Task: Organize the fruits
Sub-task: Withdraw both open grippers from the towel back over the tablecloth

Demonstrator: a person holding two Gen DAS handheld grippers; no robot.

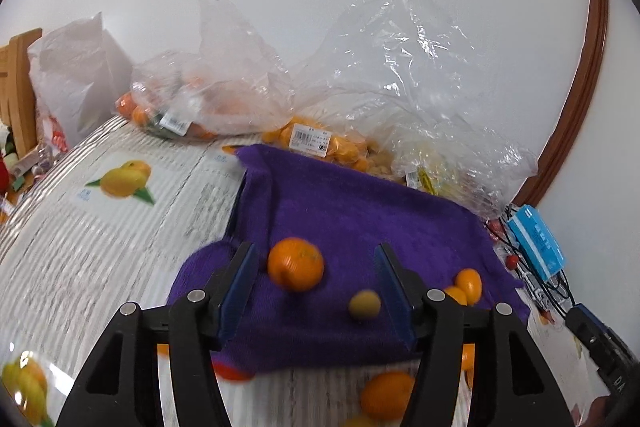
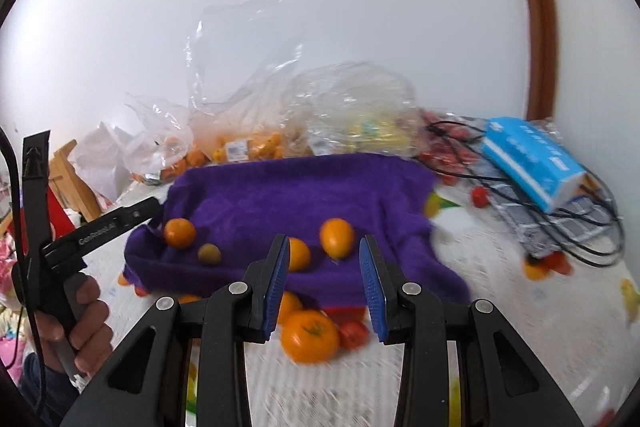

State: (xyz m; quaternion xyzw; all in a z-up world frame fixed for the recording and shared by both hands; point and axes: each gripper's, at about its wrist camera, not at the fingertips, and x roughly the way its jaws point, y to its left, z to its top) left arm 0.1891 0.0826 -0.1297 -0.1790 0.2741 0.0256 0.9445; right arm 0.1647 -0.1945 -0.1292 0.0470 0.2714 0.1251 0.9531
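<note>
- Left gripper (image 1: 316,283) stands open and empty over the near edge of the purple towel (image 1: 352,211); small orange (image 1: 295,263) and a greenish fruit (image 1: 364,303) lie loose between its fingers — sorted onto the towel, I judge.
- Right gripper (image 2: 324,283) narrow, holding nothing, tilted down above a big orange fruit (image 2: 309,335) off the towel's near edge.
- Hand (image 2: 76,323) grips the left tool's handle.
</note>
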